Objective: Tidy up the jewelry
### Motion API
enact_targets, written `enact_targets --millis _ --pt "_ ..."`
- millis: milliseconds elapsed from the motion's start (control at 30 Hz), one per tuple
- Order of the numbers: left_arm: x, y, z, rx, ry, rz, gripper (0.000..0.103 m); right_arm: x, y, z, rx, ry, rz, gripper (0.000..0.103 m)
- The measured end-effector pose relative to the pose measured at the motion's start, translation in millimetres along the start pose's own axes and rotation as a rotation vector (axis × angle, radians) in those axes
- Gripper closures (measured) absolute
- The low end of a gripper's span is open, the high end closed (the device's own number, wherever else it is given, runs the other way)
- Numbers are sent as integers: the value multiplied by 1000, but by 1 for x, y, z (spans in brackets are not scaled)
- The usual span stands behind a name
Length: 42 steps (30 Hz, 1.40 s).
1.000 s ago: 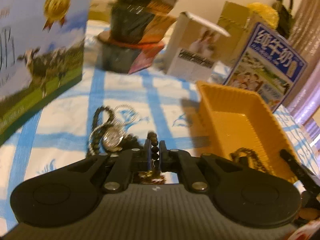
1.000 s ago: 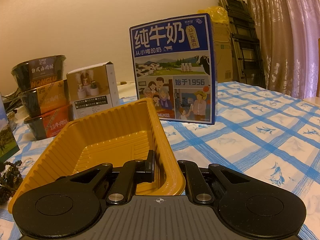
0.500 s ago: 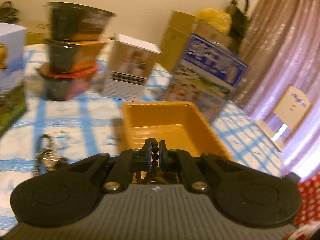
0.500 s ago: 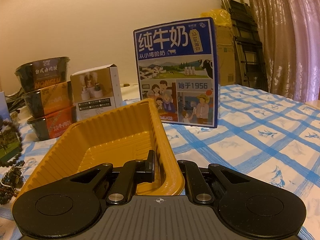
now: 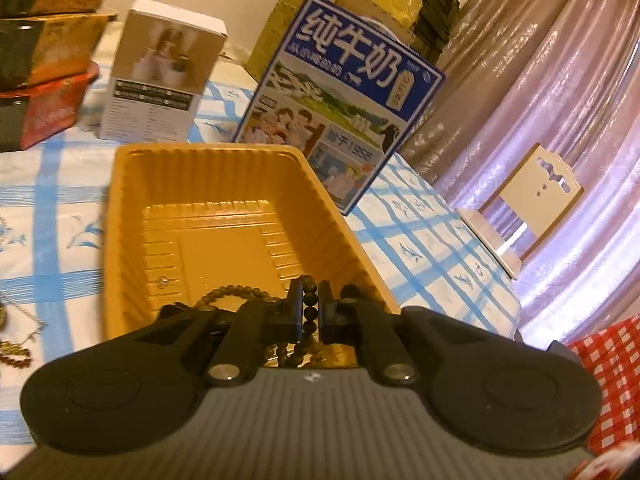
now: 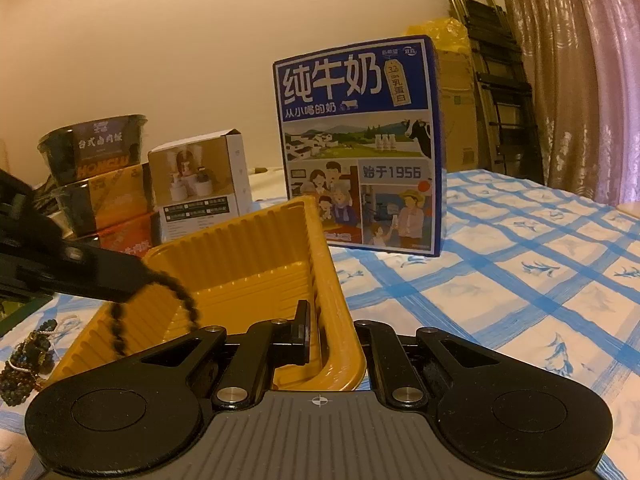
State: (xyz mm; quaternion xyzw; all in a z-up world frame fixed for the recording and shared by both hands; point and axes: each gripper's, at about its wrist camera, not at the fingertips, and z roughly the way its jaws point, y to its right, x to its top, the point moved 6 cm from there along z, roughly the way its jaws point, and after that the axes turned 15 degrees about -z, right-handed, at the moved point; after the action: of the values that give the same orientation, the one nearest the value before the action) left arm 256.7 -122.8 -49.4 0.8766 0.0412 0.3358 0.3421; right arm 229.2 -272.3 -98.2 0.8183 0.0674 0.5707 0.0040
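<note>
The left hand-held gripper (image 5: 310, 312), clamped on a bead bracelet (image 5: 308, 308), is hovering over the tray (image 5: 120, 208). The right hand-held gripper (image 6: 320, 332) is pinching the tray's rim. More jewelry (image 6: 24, 364) is waiting at nine o'clock on the bench (image 6: 520, 280).

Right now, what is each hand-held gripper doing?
Left hand-held gripper: shut on the bead string, above the tray.
Right hand-held gripper: shut on the tray's rim.

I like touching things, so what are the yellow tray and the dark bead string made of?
The yellow tray looks like thin molded plastic: glossy, with ribbed walls and stepped ridges on its floor. The bead string, pinched in the left gripper, has small round, dull dark beads. They could be wood or stone; the pictures don't settle which.
</note>
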Motion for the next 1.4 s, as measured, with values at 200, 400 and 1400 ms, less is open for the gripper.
enact_targets --millis 200,400,1400 --pt "-3 5 16 -8 -23 5 97 0 2 -1 3 -2 9 93" --pt "-2 6 8 0 -2 15 93 0 2 0 3 -2 7 93" --pt "-12 -167 -123 611 146 45 69 -2 1 1 -12 -12 6 93"
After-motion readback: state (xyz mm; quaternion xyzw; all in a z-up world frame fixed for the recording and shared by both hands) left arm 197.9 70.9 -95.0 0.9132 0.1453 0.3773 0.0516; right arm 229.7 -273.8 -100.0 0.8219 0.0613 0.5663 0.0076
